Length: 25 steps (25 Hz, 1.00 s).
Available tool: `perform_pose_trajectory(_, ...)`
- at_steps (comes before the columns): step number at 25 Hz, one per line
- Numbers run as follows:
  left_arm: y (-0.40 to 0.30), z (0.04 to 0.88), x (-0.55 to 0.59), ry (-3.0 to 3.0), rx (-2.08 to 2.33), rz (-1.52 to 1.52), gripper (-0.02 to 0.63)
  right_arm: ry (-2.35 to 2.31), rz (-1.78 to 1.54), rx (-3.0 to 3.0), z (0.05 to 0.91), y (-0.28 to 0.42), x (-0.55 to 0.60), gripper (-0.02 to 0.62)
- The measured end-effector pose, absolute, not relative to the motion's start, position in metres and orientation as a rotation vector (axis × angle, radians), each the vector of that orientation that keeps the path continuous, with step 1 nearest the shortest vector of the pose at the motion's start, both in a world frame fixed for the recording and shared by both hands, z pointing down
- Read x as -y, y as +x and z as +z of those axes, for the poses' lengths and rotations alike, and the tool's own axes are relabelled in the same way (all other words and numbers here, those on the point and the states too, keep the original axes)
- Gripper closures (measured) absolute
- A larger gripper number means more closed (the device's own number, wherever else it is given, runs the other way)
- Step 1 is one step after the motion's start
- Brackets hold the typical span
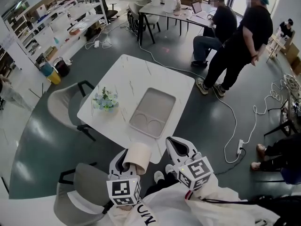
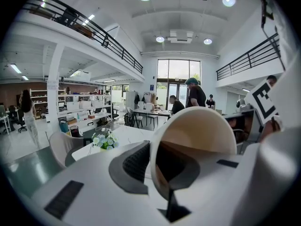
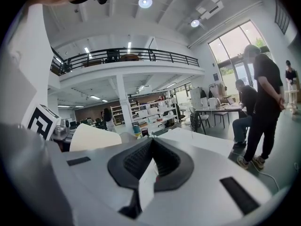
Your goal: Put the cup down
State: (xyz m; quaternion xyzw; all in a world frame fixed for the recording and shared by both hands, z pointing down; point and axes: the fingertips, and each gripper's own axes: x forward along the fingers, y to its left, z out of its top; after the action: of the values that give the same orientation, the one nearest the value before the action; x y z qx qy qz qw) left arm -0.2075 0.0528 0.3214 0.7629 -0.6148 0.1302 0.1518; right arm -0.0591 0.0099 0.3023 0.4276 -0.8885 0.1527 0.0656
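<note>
On the left of the desk [image 1: 127, 74] stands a small bunch of flowers [image 1: 105, 100], well clear of the work.

The left hand-held gripper [image 1: 125, 167] is clenched on the cup [image 1: 138, 155]. In the left gripper view one jaw lies outside the cup [image 2: 197, 131] and the other sits inside its mouth, so the grip is on the wall alone. The cup hangs in the air, short of the near edge of the desk and touching nothing else. It is tipped well over, not upright. Its mouth faces back toward the person and its base points forward, so its long axis runs toward the desk.

Ahead of the cup and slightly to the right lies an empty tray [image 1: 157, 102], flat on the desk.

The right hand-held gripper [image 1: 178, 147] hangs beside the left one, also short of the desk. In its own view the jaws are drawn together on nothing.

The move turns on the cup's tilt. The desk lies forward of and below the base, so the left hand-held gripper likely has to reach out and swing the base downward before letting go. With only the wall pinched, the cup may tip if it lands on an edge.
</note>
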Motion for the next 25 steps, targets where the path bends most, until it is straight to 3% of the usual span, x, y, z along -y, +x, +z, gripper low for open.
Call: perform_pose_trajectory(25,-0.193,0.359,-0.006,2.047,1.812,0.522,0.560,1.110,0.538,2.706,0.337,-0.052,0.052,0.591)
